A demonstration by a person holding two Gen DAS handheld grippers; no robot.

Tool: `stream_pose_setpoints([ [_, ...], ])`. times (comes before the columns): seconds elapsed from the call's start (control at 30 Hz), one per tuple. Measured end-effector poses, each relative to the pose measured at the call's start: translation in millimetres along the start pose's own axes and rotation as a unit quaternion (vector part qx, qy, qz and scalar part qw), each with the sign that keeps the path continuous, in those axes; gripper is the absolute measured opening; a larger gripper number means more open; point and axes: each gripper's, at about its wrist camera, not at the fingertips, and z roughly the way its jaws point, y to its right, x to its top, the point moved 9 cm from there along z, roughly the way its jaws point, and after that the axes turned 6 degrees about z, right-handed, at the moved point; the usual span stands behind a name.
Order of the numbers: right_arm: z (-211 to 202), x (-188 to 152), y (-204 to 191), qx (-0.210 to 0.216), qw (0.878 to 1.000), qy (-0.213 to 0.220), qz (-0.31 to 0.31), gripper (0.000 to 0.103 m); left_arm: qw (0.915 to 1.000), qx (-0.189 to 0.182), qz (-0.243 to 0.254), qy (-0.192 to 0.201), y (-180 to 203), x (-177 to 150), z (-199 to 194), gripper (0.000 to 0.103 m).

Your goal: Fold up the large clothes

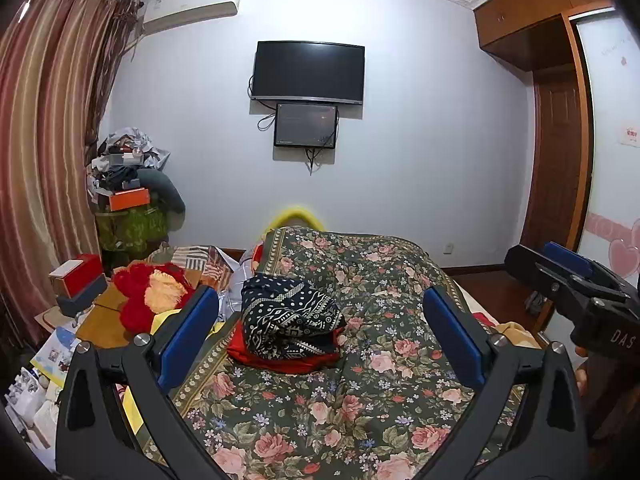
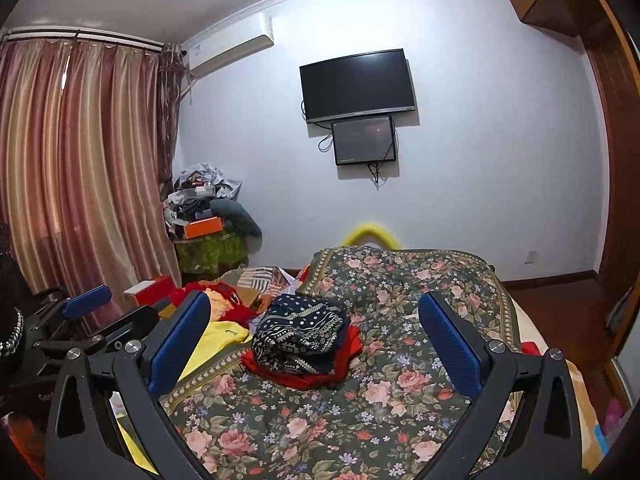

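Observation:
A folded navy garment with a white pattern (image 1: 290, 316) lies on top of a folded red garment (image 1: 280, 358) in the middle of the bed, on a floral bedspread (image 1: 360, 400). Both also show in the right wrist view, the navy one (image 2: 300, 330) above the red one (image 2: 298, 376). My left gripper (image 1: 320, 312) is open and empty, held above the bed in front of the stack. My right gripper (image 2: 314, 316) is open and empty, likewise short of the stack. The right gripper also shows at the right edge of the left wrist view (image 1: 560, 276).
Loose clothes, red and yellow (image 1: 148, 296), lie left of the bedspread with boxes (image 1: 78, 276). A cluttered pile (image 1: 124, 184) stands in the far left corner by the curtains. A TV (image 1: 308, 72) hangs on the far wall. A wardrobe (image 1: 560, 120) is at right.

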Motion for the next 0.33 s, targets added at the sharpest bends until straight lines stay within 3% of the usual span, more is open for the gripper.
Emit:
stream_pose_setpoints([
  [0.33, 0.5, 0.8, 0.3, -0.001, 1.000, -0.001, 0.000, 0.103, 1.0000, 0.003, -0.003, 0.004, -2.0, -1.0, -3.3, 0.103],
])
